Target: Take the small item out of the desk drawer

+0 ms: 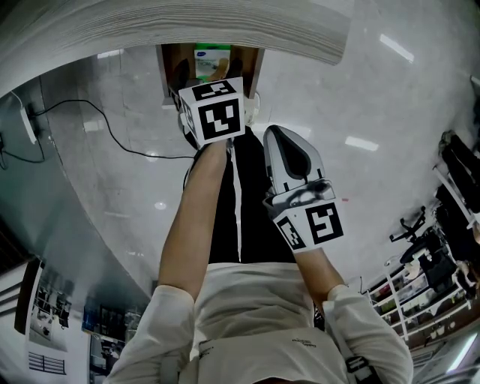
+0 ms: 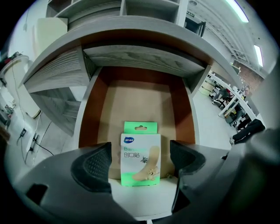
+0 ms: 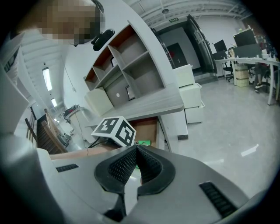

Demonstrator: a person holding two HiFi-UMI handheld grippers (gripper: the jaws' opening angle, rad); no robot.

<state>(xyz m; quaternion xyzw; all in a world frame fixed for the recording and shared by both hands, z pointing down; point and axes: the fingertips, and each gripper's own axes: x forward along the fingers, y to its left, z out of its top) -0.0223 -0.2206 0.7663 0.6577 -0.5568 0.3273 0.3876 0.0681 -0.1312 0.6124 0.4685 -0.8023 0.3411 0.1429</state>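
Note:
The desk drawer stands pulled out, its brown inside bare except for one small green and white plaster pack lying flat near the front. My left gripper hangs open over the drawer's front. The pack lies between its two dark pads, with a gap on each side. In the head view the left gripper's marker cube hides its jaws, and the pack shows just beyond it. My right gripper is shut on nothing, held back beside the left arm, away from the drawer.
The grey desk top overhangs the drawer, with open shelves above it. A black cable runs over the shiny floor at the left. White cabinets stand right of the desk. The person's legs are below the grippers.

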